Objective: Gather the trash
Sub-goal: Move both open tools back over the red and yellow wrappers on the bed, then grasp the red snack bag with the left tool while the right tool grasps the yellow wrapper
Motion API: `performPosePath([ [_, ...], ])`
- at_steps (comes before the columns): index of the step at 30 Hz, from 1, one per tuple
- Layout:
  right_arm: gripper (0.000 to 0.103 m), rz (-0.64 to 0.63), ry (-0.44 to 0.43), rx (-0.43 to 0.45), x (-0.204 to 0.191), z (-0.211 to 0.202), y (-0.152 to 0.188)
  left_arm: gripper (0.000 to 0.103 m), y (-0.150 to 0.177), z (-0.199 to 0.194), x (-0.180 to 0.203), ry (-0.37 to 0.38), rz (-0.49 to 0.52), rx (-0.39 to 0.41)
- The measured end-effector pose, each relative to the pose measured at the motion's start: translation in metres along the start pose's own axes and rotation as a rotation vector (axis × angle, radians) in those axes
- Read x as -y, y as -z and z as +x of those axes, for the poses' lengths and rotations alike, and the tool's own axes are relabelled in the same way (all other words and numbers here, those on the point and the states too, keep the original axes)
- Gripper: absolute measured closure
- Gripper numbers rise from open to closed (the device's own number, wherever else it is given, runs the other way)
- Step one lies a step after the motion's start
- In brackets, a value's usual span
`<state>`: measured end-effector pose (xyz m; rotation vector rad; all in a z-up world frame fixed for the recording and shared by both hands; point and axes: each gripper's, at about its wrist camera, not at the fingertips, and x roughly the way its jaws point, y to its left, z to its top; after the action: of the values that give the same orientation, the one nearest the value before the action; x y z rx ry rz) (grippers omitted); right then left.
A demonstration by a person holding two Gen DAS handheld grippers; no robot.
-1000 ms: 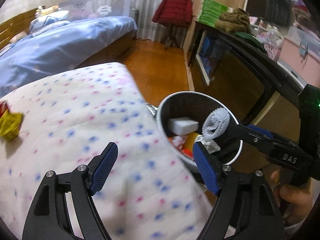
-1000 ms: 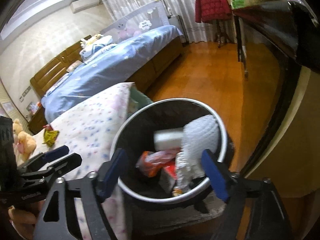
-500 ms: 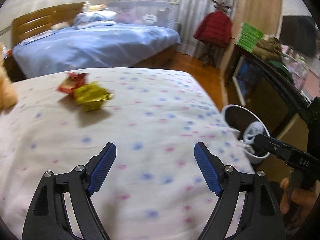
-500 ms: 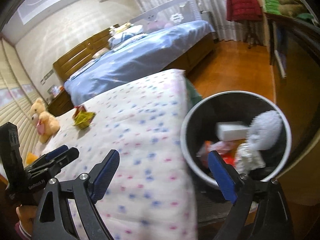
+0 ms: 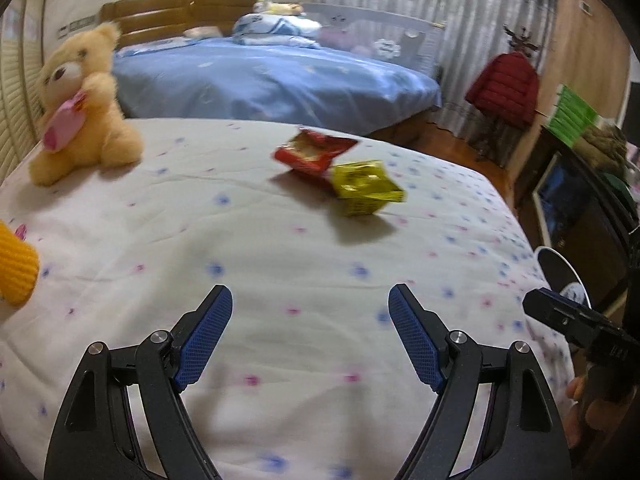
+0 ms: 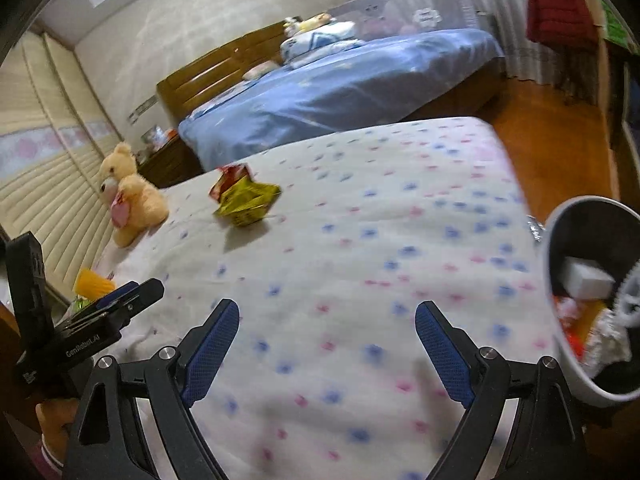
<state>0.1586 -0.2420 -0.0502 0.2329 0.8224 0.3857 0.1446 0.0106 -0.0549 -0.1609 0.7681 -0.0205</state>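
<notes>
Both grippers over the dotted quilt (image 5: 280, 288): left gripper (image 5: 310, 336) jaws wide apart, empty; right gripper (image 6: 326, 354) jaws just opened wider, nothing between them. Red wrapper (image 5: 314, 152) and yellow wrapper (image 5: 366, 188) lie touching on the quilt, far of both, right of the teddy (image 5: 80, 104). Bin (image 6: 560, 344) with trash at the quilt's right edge, near

- A red snack wrapper (image 5: 314, 154), torn open and crumpled, lies on the dotted white bedspread (image 5: 280, 280).
- A yellow wrapper (image 5: 366, 188), also crumpled, touches the red one on its right.
- A round white-rimmed bin (image 6: 592, 300) stands beside the bed's edge, holding white, red and orange scraps.
</notes>
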Motion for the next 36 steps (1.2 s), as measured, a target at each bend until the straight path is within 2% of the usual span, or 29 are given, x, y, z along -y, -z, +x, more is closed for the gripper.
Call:
performPosePath([
  [9,0.012,-0.034,-0.059,-0.032,-0.031,0.044,-0.015,0.021,-0.009,0.017,-0.033,-0.027,-0.048,-0.034],
  [24,0.015,-0.044,-0.123,-0.041,-0.058,0.1,-0.059,0.021,-0.041,0.048,-0.055,-0.034,-0.067,-0.054],
  [27,0.021,-0.049,-0.125,-0.038,-0.06,0.11,-0.067,0.021,-0.047,0.055,-0.054,-0.029,-0.061,-0.058],
  [30,0.034,-0.042,-0.132,-0.047,-0.059,0.121,-0.073,0.021,-0.051,0.06,-0.052,-0.021,-0.051,-0.06],
  [31,0.045,-0.04,-0.134,-0.054,-0.059,0.124,-0.075,0.021,-0.053,0.062,-0.051,-0.016,-0.049,-0.06],
  [32,0.061,-0.037,-0.138,-0.062,-0.059,0.127,-0.075,0.021,-0.054,0.064,-0.05,-0.012,-0.048,-0.061],
  [34,0.081,-0.027,-0.165,-0.088,-0.058,0.133,-0.076,0.021,-0.058,0.068,-0.047,-0.001,-0.045,-0.063],
  [36,0.084,-0.022,-0.176,-0.085,-0.056,0.133,-0.074,0.021,-0.063,0.073,-0.041,0.012,-0.037,-0.064],
])
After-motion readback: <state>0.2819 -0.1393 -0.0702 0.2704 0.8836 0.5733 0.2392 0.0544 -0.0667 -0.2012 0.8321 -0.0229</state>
